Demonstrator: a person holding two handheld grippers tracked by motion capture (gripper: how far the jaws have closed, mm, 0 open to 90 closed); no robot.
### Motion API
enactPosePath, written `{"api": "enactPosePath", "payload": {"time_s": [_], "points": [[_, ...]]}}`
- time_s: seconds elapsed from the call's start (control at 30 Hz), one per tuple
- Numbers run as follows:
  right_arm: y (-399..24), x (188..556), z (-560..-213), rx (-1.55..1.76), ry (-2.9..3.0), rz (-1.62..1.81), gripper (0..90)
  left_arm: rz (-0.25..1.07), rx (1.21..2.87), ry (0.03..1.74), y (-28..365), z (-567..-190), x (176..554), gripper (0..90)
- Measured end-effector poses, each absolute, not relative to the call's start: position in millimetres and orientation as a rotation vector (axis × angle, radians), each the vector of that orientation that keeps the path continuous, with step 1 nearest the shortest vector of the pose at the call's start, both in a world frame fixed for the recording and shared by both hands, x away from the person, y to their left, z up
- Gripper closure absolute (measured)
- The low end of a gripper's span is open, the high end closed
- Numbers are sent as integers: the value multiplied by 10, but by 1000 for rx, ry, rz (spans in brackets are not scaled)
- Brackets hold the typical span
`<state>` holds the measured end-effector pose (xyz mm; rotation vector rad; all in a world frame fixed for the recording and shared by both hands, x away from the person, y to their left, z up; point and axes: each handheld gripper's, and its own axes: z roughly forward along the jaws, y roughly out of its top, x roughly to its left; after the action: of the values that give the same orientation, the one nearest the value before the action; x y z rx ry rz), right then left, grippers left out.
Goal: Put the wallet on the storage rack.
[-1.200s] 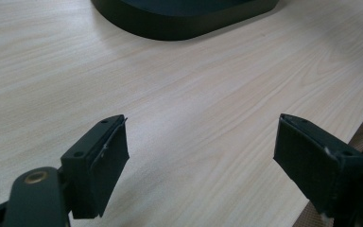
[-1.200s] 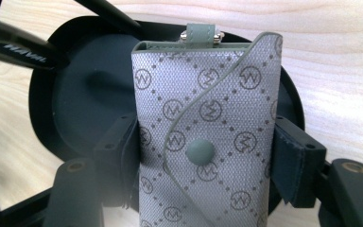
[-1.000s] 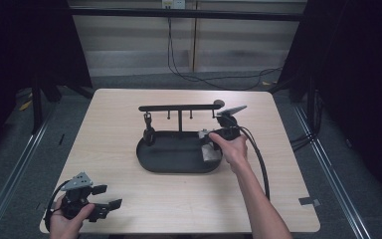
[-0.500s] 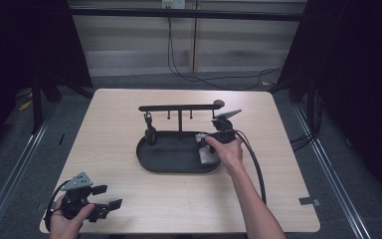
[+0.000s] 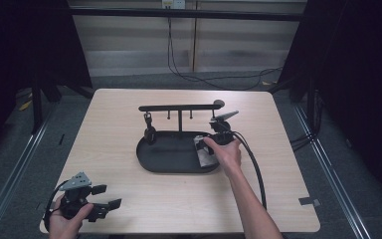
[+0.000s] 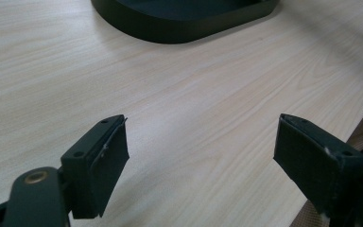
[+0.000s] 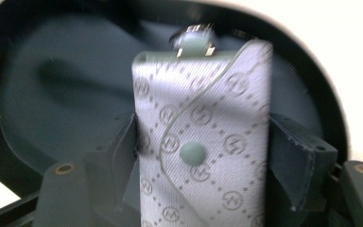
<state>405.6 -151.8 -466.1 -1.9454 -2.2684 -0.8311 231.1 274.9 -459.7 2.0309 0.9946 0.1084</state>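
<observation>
At frame centre, the right gripper clamps a grey key pouch over the black tray, apparently for hanging, while the left gripper idles lower left, jaws apart.

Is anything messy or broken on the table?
Nothing stands out. The black tray sits flat in the middle of the table, with its hanger bar upright and level. The right gripper holds a grey patterned key pouch over the tray, and the left gripper is open above bare wood.
</observation>
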Motion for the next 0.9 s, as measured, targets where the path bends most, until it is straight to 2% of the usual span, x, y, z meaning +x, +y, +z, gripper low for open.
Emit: {"api": "enactPosePath", "payload": {"time_s": [0.33,0.4,0.53,0.9], "points": [[-1576,3998,-4551,-1949,-2286,-905,238,112,2029,999,2750,-4596,2310,182],[-1588,3980,-4505,-1949,-2303,-931,254,111,2029,998,2749,-4595,2312,183],[-1643,3944,-4404,-1923,-2311,-1018,198,110,2030,997,2745,-4601,2318,182],[-1753,3795,-4231,-1872,-2400,-1096,160,112,2029,1003,2748,-4606,2320,183]]}}
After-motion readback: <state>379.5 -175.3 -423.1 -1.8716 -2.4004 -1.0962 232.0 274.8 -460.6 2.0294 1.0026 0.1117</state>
